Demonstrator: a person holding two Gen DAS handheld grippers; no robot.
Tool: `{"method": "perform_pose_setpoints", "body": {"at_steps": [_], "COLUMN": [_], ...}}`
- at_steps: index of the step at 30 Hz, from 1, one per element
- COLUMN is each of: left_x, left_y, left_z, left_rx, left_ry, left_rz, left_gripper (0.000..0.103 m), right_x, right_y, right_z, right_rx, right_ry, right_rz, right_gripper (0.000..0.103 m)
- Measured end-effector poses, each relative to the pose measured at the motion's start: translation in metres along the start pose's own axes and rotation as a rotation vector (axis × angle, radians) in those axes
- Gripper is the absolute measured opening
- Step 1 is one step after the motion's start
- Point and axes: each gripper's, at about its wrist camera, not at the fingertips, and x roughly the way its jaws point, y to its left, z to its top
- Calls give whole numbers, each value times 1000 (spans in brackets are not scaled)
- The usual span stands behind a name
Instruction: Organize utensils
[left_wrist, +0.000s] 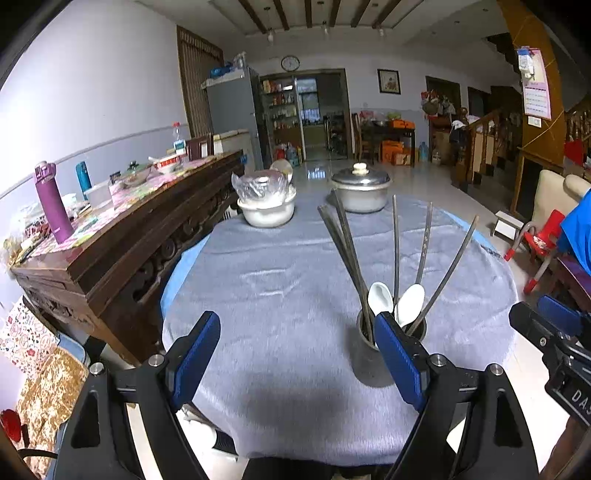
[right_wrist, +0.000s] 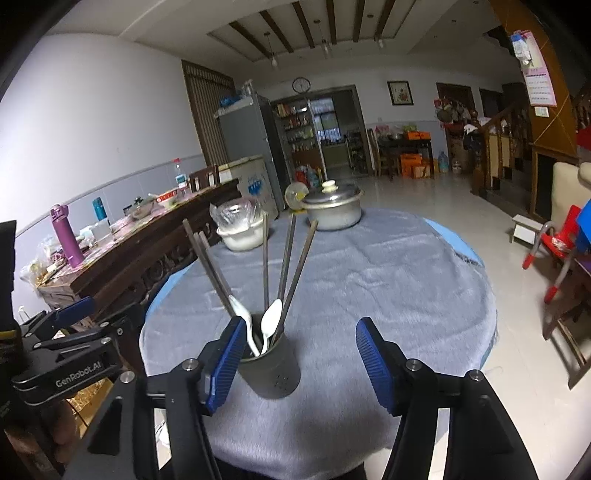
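Observation:
A dark metal utensil holder (right_wrist: 275, 373) stands upright on the round table's grey cloth (right_wrist: 369, 280). It holds several dark chopsticks (right_wrist: 291, 266) and two white spoons (right_wrist: 270, 322). In the left wrist view the holder (left_wrist: 369, 345) sits just behind my left gripper's right finger, with chopsticks (left_wrist: 345, 251) and spoons (left_wrist: 410, 304) fanning out. My left gripper (left_wrist: 295, 334) is open and empty, above the cloth left of the holder. My right gripper (right_wrist: 299, 341) is open and empty; the holder is between its fingers, close to the left one. The right gripper also shows at the left wrist view's right edge (left_wrist: 554, 332).
A lidded metal pot (left_wrist: 360, 190) and a white bowl with a plastic bag on it (left_wrist: 266, 206) stand at the table's far side. A dark wooden sideboard (left_wrist: 122, 243) with bottles and dishes runs along the left. A red chair (right_wrist: 557, 243) stands right.

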Motion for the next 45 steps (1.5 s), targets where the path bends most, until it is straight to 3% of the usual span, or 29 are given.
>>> {"method": "perform_pose_setpoints", "body": {"at_steps": [7,17,45], "left_x": [7,4,-6], "left_y": [7,23,31], "left_z": [-3,-14,-13], "left_rx": [-21,-21,-17], "left_ry": [118,172,142], "left_rz": [2,26,8], "left_gripper": [86,86,86], "right_x": [5,9,7], "right_y": [13,28,44], "right_z": [-4,-8,0], "right_rx": [-1,19,11], "right_ry": [74,161,167], "right_rz": [-21,-26,-63], "right_gripper": [69,69,69]}}
